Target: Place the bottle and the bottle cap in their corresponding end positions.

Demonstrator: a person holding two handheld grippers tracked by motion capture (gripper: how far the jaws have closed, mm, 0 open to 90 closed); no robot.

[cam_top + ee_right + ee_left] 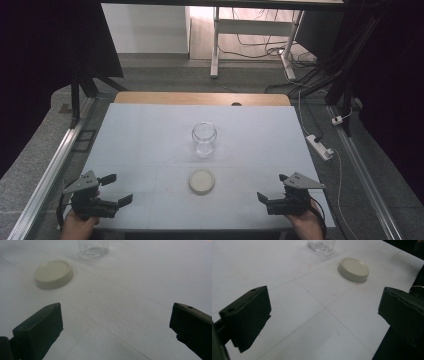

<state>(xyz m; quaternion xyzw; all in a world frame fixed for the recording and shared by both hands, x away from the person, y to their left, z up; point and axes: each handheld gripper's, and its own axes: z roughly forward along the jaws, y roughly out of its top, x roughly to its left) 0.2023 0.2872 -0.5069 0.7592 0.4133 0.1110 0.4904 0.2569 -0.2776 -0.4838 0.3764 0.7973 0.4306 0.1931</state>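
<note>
In the high view, a clear glass jar (204, 138) is seen standing upright near the middle of the white table (140, 145), and a cream lid (202, 181) lies flat just in front of it, apart from it. The left gripper (116, 189) and the right gripper (272, 187) are held at the near corners, well apart from both things, each with its jaws spread and nothing between them. It is judged that the jar, being light and empty, could be pushed over or made to slide if it is met by one jaw only.

In the left gripper view, the jaws stand wide apart over bare table. The lid (353, 269) is seen ahead and to the right, and the jar's base (321, 245) beyond it. The lid is low and smooth, so a slip from the jaws is thought possible if it is taken too near its upper edge.

In the right gripper view, the jaws are likewise spread and empty. The lid (53, 274) lies ahead to the left, with the jar (93, 248) behind it. If the lid is brought down tilted onto the mouth, it may sit crooked or knock the glass.
</note>
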